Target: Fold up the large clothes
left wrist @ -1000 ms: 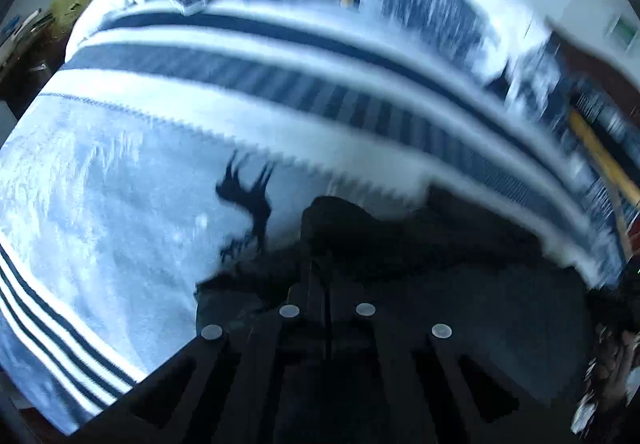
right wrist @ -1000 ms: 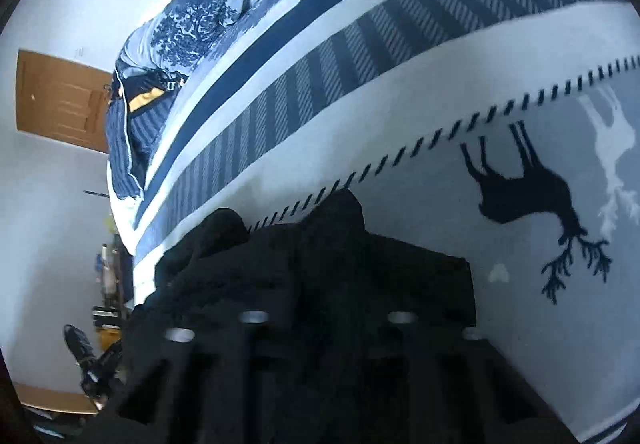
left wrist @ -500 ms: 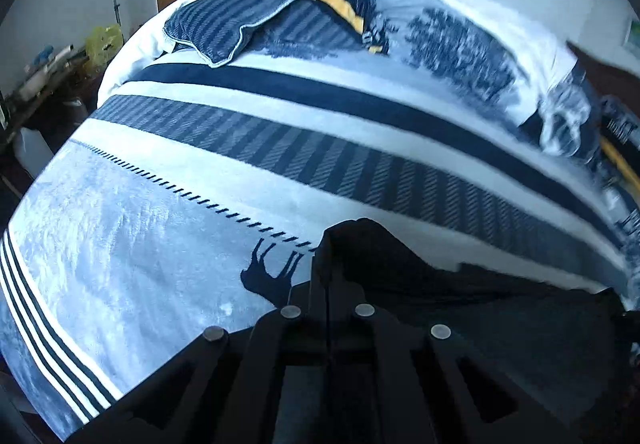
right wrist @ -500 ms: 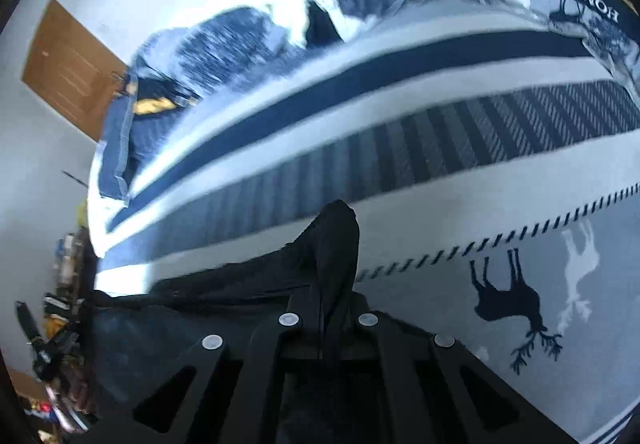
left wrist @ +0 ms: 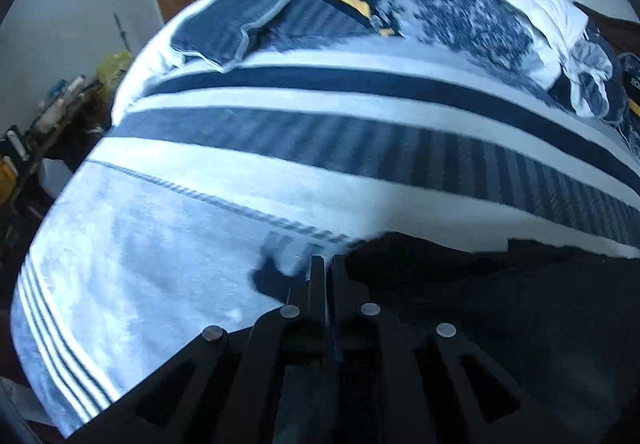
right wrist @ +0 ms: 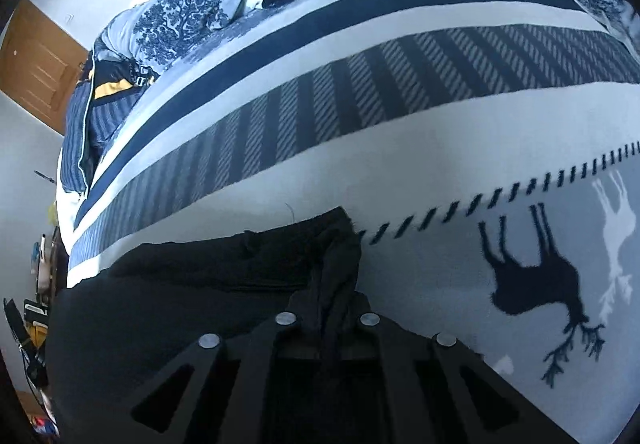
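A black garment (right wrist: 192, 308) is spread on a bed covered by a striped blanket (right wrist: 400, 132) with deer figures. In the right wrist view, a bunched corner of the garment is pinched between the nearly closed jaws of the right gripper (right wrist: 334, 300), which have just been opening slightly. In the blurred left wrist view, the left gripper (left wrist: 326, 272) is seen closed, apparently with no cloth between its fingers; the garment's edge (left wrist: 500, 284) lies just beside it.
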